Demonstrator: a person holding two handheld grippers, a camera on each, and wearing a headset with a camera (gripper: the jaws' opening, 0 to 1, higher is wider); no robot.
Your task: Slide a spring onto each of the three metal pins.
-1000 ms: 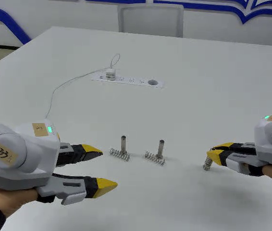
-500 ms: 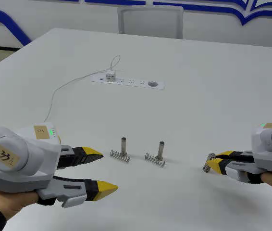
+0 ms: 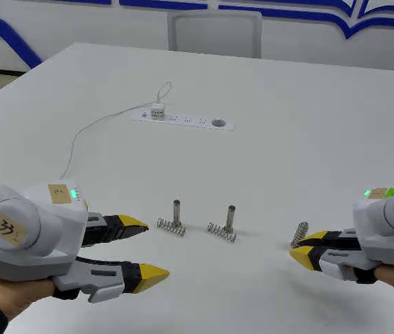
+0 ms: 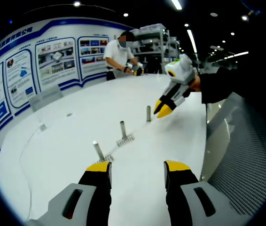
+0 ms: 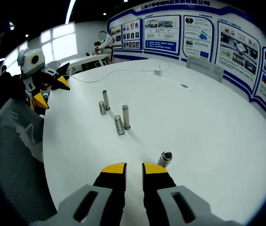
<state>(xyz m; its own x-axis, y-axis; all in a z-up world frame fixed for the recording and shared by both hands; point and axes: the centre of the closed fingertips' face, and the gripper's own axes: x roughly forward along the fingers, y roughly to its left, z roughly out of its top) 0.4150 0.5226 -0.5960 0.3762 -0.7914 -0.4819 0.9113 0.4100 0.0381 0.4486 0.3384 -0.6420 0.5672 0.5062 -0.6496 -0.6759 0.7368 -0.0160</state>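
The right gripper [image 5: 134, 167], jaws narrowly parted and empty, sits just beside the sprung pin [image 5: 165, 158]; the left gripper [image 4: 137, 165] is spread; a careless nudge might topple that pin

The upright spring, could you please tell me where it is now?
In the head view, the upright spring stands just ahead of the right gripper, right of the two bare pins.

Right hand-held gripper [image 5: 134, 170] jaws slightly apart; spring [image 5: 161, 163] on pin [image 5: 167, 155] just beyond tips
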